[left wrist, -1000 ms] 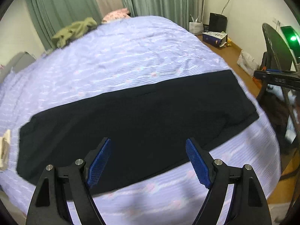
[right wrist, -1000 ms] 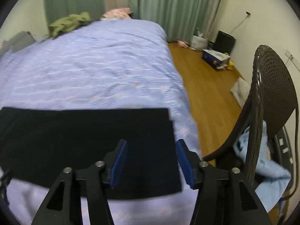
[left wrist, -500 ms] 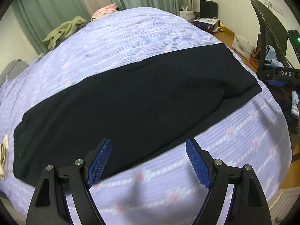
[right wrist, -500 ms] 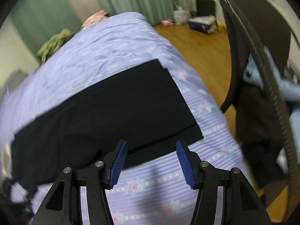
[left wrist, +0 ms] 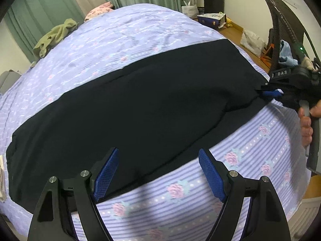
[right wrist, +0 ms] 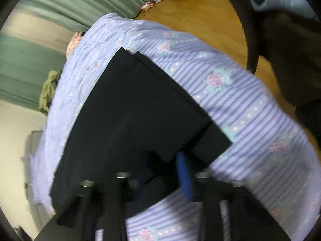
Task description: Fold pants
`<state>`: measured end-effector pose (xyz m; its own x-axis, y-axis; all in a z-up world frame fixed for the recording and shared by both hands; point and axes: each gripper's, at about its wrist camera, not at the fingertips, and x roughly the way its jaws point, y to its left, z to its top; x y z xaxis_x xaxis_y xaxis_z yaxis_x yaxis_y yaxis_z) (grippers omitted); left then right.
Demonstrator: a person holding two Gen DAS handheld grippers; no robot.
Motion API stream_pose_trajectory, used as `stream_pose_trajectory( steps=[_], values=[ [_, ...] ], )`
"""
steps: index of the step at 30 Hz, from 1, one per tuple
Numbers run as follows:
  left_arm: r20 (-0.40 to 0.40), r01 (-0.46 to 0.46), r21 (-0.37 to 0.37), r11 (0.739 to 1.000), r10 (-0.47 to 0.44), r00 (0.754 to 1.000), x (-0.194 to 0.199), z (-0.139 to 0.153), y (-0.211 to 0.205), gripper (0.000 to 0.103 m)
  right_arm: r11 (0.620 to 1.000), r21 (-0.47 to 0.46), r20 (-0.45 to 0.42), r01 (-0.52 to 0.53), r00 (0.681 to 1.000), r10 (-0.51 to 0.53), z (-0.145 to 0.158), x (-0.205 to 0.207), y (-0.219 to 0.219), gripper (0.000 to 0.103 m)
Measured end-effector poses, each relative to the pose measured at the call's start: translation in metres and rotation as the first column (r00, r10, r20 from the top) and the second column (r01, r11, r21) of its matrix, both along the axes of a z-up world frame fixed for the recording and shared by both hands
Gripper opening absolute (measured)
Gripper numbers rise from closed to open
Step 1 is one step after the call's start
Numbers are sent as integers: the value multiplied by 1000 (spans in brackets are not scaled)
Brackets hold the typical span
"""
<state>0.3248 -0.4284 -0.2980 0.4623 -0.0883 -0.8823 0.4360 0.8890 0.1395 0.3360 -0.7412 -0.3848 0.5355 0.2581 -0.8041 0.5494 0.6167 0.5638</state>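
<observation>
Black pants [left wrist: 140,104] flat, stretched lengthwise across bed, legs stacked.

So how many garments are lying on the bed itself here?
3: black pants spread across the near end, an olive green garment at the far left edge, a pink one by the curtains. Others may be hidden.

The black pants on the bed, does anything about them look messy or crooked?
A little. The black pants lie mostly flat on the striped bedcover, but at the end by the right gripper the two layers don't line up: one edge pokes out past the other.
</observation>
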Motion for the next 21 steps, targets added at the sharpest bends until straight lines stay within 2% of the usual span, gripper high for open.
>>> stream_pose_trajectory(
  steps=[1,3,6,9,12,13,15,16,17,21],
  values=[
    [-6,3,-2,1000,-3,1000,-1,-1,-2,81,1000,13,5,4,1000,-4,-1,0,-1,8],
    [-12,7,-6,1000,-7,1000,-3,0,-3,81,1000,-2,16,16,1000,-16,6,-4,-2,5],
    [-10,-3,-17,1000,3,1000,-5,4,-2,81,996,-68,74,60,996,-54,35,-17,-7,4],
    [-18,-14,-27,1000,14,1000,-4,5,0,80,972,-223,24,79,997,-76,48,-20,-16,3],
    [-12,-8,-24,1000,8,1000,-5,7,-1,81,952,-304,-62,9,998,-29,45,-11,-17,3],
    [-8,-11,-26,1000,10,1000,-6,9,1,81,948,-316,-78,-43,997,19,48,-9,-9,4],
    [4,-40,-27,999,40,999,-7,14,11,81,941,-324,-66,-97,995,80,57,-12,7,13],
    [6,-54,-31,998,54,999,-8,16,17,81,936,-332,-62,-114,993,99,62,-16,15,26],
    [8,-75,-39,996,75,997,-10,20,25,81,931,-341,-51,-130,991,120,69,-21,26,35],
    [29,-176,-41,984,177,984,-24,39,80,81,904,-359,17,-232,967,255,105,-32,91,36]
  ],
)
